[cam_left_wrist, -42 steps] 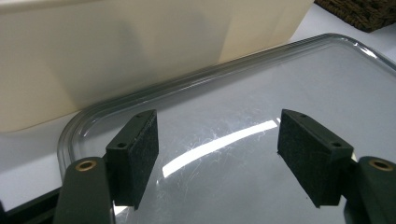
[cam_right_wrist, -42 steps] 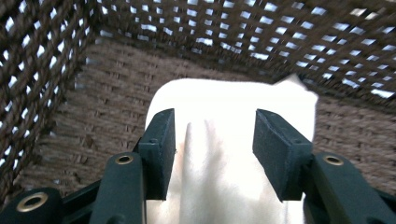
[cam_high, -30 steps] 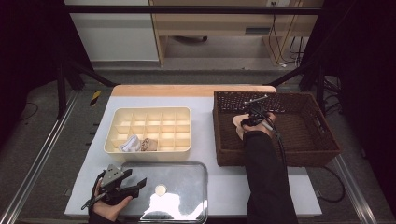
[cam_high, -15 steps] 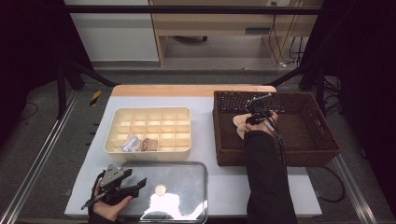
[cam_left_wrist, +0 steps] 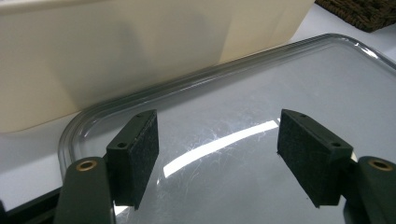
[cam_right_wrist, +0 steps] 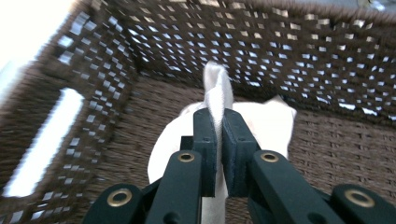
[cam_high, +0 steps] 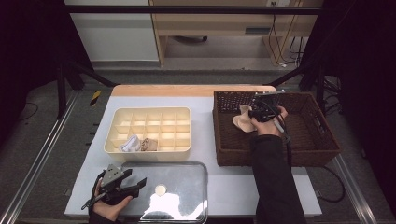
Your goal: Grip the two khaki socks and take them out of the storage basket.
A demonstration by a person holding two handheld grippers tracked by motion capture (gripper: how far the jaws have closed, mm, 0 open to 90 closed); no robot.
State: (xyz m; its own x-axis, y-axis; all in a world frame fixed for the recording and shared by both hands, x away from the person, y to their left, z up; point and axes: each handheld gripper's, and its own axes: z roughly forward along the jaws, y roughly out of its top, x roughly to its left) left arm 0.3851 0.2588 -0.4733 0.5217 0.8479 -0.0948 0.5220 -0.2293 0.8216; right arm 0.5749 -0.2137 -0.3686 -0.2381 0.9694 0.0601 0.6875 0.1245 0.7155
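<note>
Right gripper view: right claw (cam_right_wrist: 218, 140), jaws just closed, pinching cream cloth (cam_right_wrist: 271, 126).
Cloth location: inside wicker basket (cam_high: 322, 149), far-left part, right side of surface (cam_high: 233, 196).
Left claw (cam_left_wrist: 217, 154): jaws wide, over clear lid (cam_left_wrist: 261, 93), holding nothing.

We see matt, soft cream cloth (cam_right_wrist: 219, 100) pinched between the right gripper's (cam_right_wrist: 219, 140) matt black pads, whose arms look like smooth dark plastic with brass-coloured rivets. Around those fingers stands a rough brown wicker basket (cam_right_wrist: 154, 51). Beneath the left gripper's (cam_left_wrist: 217, 140) felt-like pads (cam_left_wrist: 140, 154) lies a glossy, finely scratched clear plastic lid (cam_left_wrist: 289, 79); beyond them, a smooth matt cream plastic organiser (cam_left_wrist: 140, 46).
</note>
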